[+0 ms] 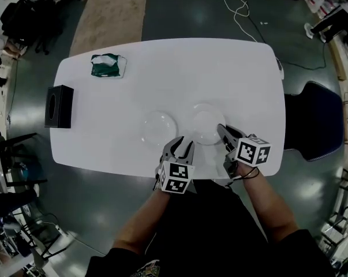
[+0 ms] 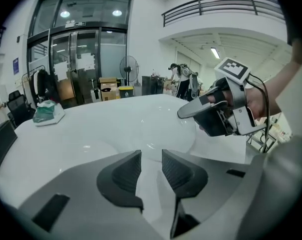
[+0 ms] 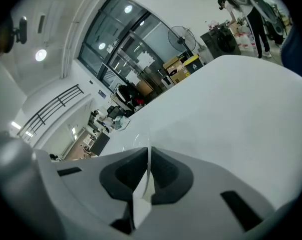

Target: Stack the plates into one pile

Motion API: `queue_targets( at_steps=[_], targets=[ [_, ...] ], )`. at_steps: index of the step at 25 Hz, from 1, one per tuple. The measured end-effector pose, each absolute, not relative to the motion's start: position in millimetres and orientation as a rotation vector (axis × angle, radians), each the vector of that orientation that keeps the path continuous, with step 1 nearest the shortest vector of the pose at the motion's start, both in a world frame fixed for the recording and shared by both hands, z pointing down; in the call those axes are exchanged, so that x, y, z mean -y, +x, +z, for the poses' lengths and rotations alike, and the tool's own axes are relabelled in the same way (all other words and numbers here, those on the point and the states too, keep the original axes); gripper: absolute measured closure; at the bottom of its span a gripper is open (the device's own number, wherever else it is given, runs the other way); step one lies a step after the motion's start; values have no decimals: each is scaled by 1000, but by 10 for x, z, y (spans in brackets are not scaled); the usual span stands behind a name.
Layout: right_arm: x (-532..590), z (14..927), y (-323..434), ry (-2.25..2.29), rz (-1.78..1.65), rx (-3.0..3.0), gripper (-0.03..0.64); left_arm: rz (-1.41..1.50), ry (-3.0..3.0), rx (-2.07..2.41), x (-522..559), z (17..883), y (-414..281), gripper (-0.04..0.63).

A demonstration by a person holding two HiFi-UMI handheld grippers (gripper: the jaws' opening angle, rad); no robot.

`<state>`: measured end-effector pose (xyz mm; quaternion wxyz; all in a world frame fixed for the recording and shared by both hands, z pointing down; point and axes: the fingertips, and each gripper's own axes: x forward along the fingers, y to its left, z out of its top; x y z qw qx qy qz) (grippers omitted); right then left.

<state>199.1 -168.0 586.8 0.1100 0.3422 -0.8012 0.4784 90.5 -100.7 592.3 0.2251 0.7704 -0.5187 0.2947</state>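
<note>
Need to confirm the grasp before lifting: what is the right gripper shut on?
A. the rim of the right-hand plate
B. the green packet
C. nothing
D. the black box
A: the right gripper has its jaws pinched on a thin white rim, at the near edge of the right-hand plate.

The head view is dim and grey, with dark corners and strong fisheye bending at its edges. The white table (image 1: 104, 126) is its brightest area. On it the left plate (image 1: 159, 126) and right plate (image 1: 207, 123) show only as faint glints, and the floor (image 1: 310, 188) carries soft pale reflections. Both gripper views are brighter, lit by ceiling lights (image 2: 65, 14) and glass doors (image 2: 88, 59), inside a black circular vignette. There the table glares almost blank white. Close to the lens, the left gripper (image 2: 151, 156) and right gripper (image 3: 148, 154) look slightly soft.
</note>
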Motion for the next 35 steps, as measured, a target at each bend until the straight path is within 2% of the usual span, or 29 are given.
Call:
queue_targets(
  at_steps=[12, 27, 35],
  targets=[
    [1577, 5548, 1567, 1066, 1416, 2399, 588, 731, 2106, 1531, 771, 5622, 242, 565],
    [1181, 5581, 372, 986, 1472, 2383, 588, 637, 2040, 1599, 197, 5473, -860, 575],
    [1112, 5782, 103, 1051, 1587, 2312, 588, 601, 2014, 1600, 27, 5526, -1293, 574]
  ],
)
